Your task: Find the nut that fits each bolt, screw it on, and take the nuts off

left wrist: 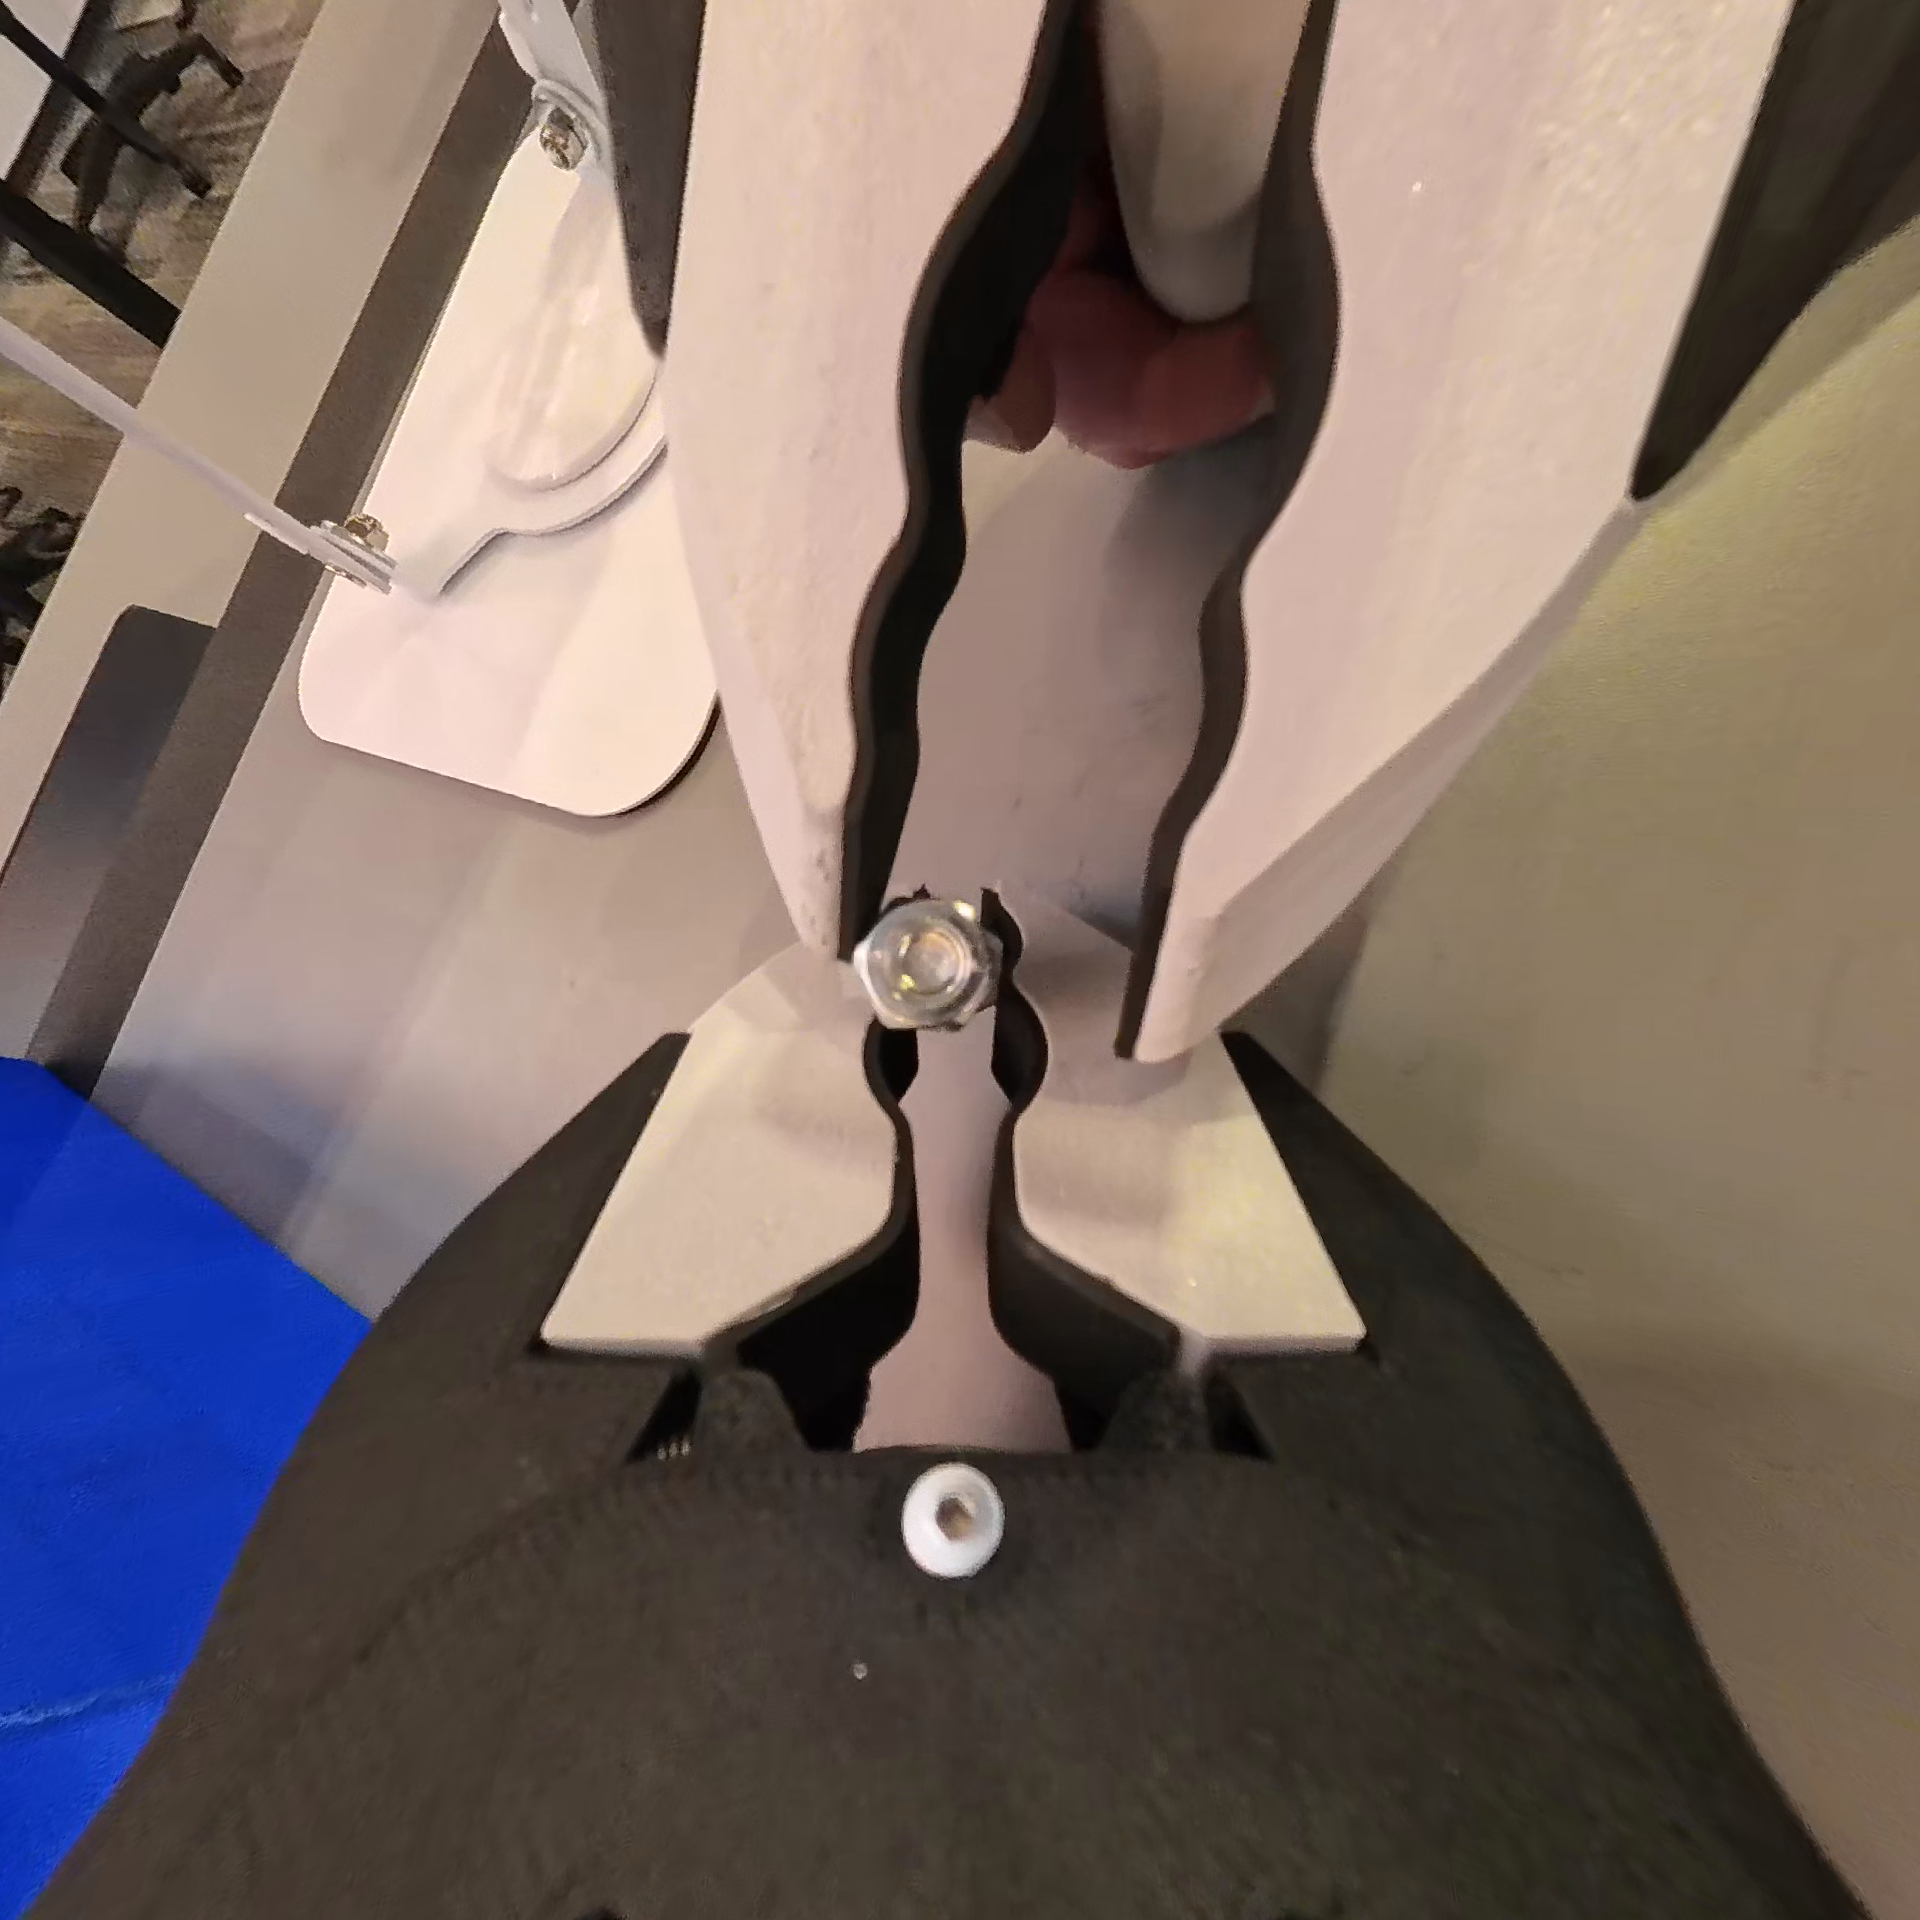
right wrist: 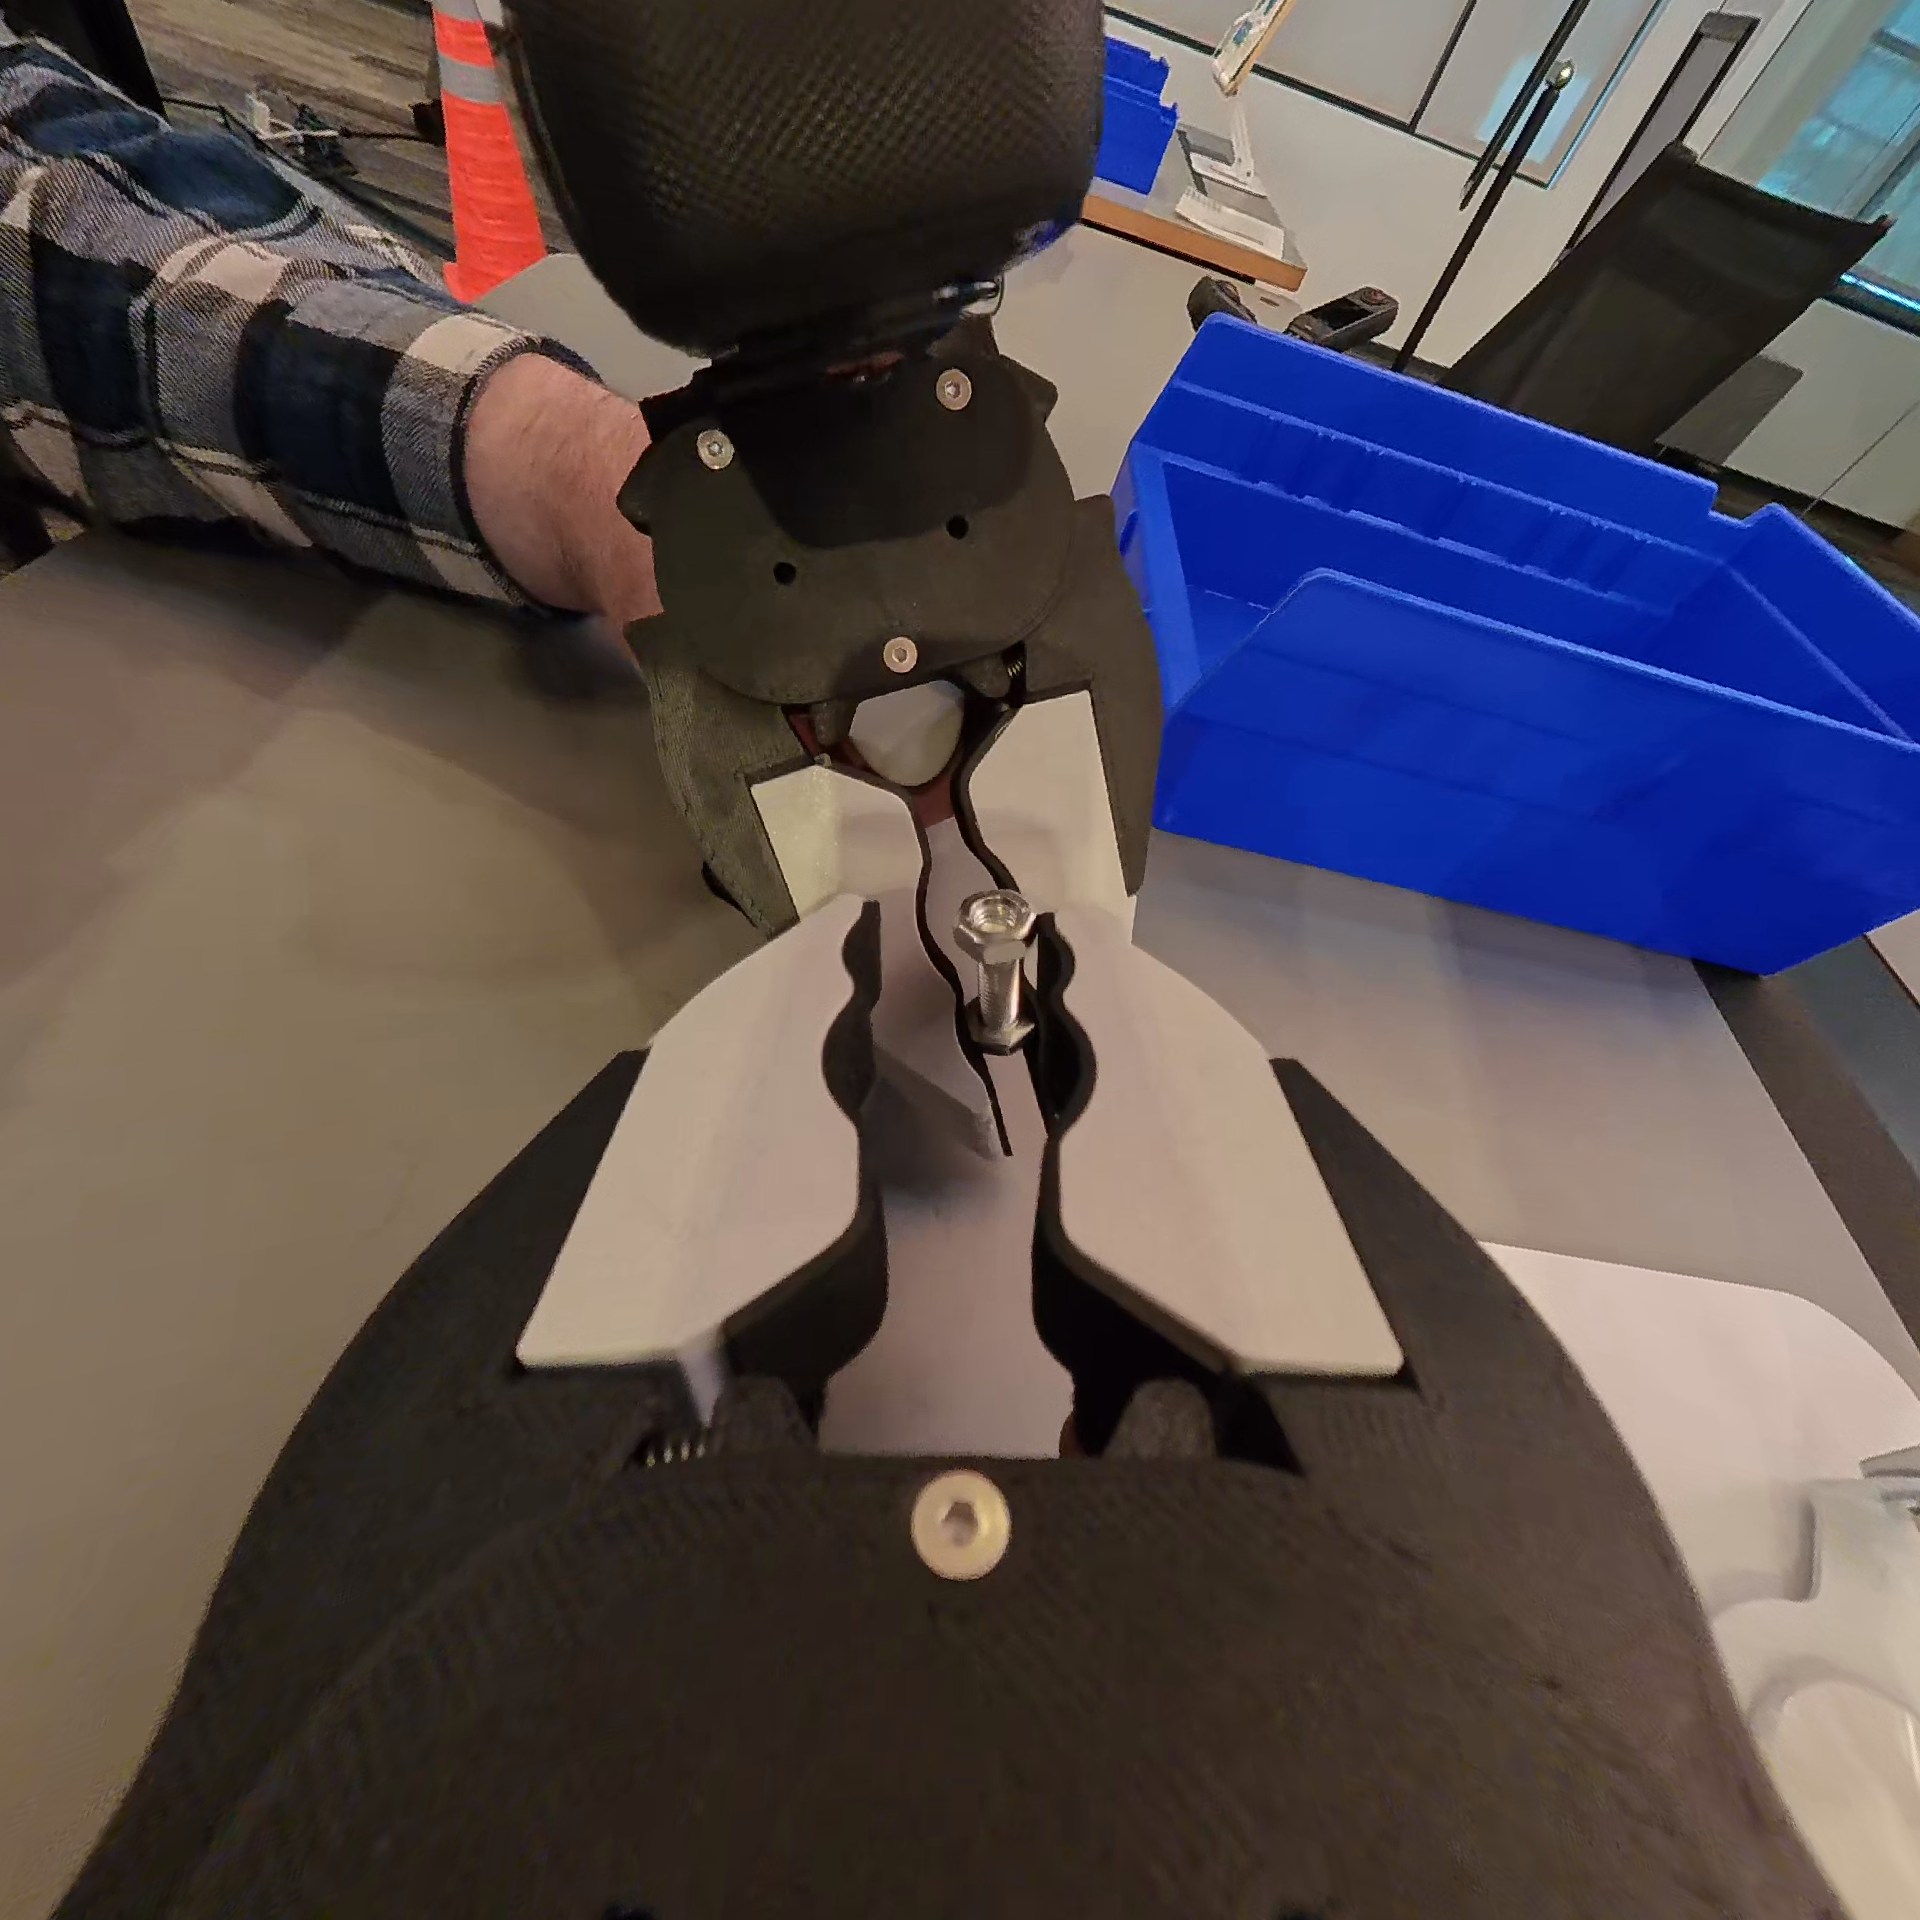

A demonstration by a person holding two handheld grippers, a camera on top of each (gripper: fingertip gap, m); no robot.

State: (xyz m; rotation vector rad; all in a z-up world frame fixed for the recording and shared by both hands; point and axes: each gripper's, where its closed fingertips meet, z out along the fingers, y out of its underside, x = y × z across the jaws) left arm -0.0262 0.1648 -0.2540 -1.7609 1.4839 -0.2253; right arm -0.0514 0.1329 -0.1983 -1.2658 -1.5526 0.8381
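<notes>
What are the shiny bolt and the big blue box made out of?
The bolt looks like metal, maybe steel: silvery, with bright glints on its threads and on the nut at its end. The blue box looks like plastic: one even colour, smooth moulded walls, soft sheen.

bolts 1 [right wrist: 1000,985] | nuts 1 [right wrist: 992,923] (threaded on) | blue bins 1 [right wrist: 1538,727]

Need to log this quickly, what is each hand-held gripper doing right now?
Left hand-held gripper: closed on the silver metal bolt, by its head end.
Right hand-held gripper: open around the silver hex nut, one pad clearly apart.
</notes>
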